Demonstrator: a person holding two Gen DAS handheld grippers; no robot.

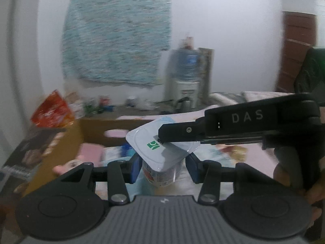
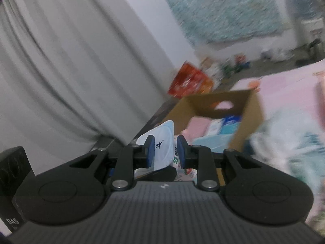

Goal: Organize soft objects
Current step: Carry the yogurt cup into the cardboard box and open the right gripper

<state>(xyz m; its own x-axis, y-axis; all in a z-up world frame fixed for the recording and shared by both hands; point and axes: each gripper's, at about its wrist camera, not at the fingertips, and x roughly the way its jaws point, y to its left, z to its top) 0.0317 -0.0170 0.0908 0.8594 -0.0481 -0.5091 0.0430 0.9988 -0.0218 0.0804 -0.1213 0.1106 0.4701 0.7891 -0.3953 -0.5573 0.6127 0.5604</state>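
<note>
My left gripper is shut on a yogurt cup with a white foil lid that bears a green logo; blue pads press its sides. My right gripper reaches in from the right and its black finger lies on the lid's top. In the right wrist view the right gripper has the white lid standing edge-on between its blue pads; contact is unclear. An open cardboard box holds pink and blue soft packs.
A pink and light-blue patterned bedsheet lies to the right. A red snack bag stands behind the box. A water dispenser and small items sit by the far wall. Grey curtain at left.
</note>
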